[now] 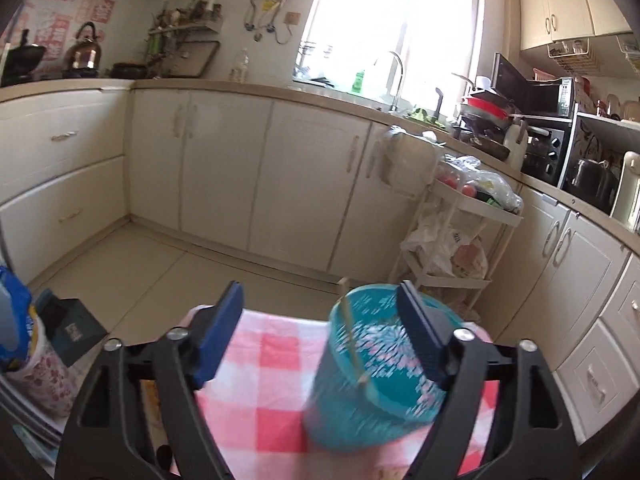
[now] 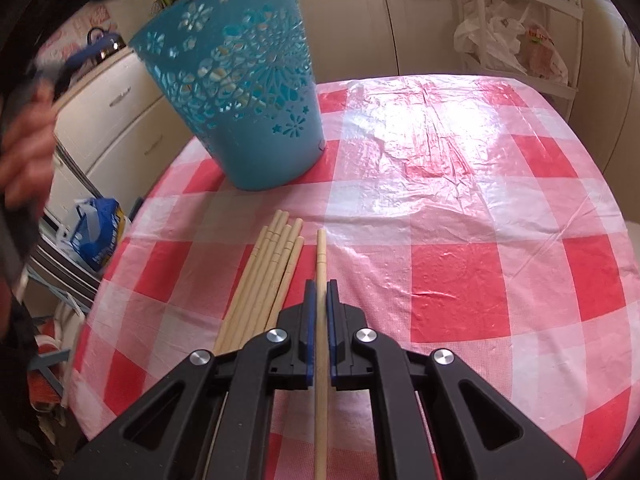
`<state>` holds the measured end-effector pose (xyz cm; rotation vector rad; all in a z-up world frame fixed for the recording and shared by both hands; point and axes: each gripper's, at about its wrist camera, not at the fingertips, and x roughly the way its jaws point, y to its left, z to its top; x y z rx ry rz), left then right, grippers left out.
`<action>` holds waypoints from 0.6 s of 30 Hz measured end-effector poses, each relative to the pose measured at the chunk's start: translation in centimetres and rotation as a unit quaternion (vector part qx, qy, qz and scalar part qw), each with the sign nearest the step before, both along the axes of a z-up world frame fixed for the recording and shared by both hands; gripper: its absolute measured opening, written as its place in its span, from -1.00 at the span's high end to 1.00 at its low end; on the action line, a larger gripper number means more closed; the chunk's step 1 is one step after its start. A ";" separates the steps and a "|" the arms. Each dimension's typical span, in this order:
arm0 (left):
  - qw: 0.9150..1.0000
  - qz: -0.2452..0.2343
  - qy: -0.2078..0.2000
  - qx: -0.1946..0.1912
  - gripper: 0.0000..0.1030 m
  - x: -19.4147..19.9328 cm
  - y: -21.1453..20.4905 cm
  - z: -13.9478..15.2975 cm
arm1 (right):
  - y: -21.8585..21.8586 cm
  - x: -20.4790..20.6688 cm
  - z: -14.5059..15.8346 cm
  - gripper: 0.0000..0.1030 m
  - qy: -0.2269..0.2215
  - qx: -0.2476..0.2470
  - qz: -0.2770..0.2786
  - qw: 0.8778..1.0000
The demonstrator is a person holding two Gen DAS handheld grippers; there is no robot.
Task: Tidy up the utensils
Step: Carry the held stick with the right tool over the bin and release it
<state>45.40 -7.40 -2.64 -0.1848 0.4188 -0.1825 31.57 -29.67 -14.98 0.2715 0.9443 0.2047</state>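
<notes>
One chopstick (image 2: 321, 264) between closed right tongs (image 2: 319, 292), lower end cut off.

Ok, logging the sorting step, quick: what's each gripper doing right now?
Left gripper: open, nothing held; the teal basket with one chopstick inside sits just ahead.
Right gripper: shut on a single chopstick.

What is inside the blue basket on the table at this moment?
The left wrist view shows one wooden chopstick leaning inside the blue basket. The bottom of the basket is blurred and partly covered by the left gripper, so more chopsticks there cannot be confirmed.
</notes>
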 end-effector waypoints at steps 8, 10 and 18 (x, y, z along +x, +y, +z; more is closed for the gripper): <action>0.994 -0.009 0.072 0.081 -0.78 -6.1 0.7 -8.3 | -1.3 -0.8 2.2 0.88 -0.048 0.076 -0.013 0.996; 0.991 -0.012 0.099 0.086 -0.79 -6.6 0.4 -10.2 | -1.6 -1.0 2.7 0.88 -0.063 0.094 -0.013 0.994; 0.986 -0.015 0.128 0.108 -0.85 -6.4 -0.4 -12.1 | -2.5 -1.4 5.4 0.88 -0.120 0.145 -0.017 0.982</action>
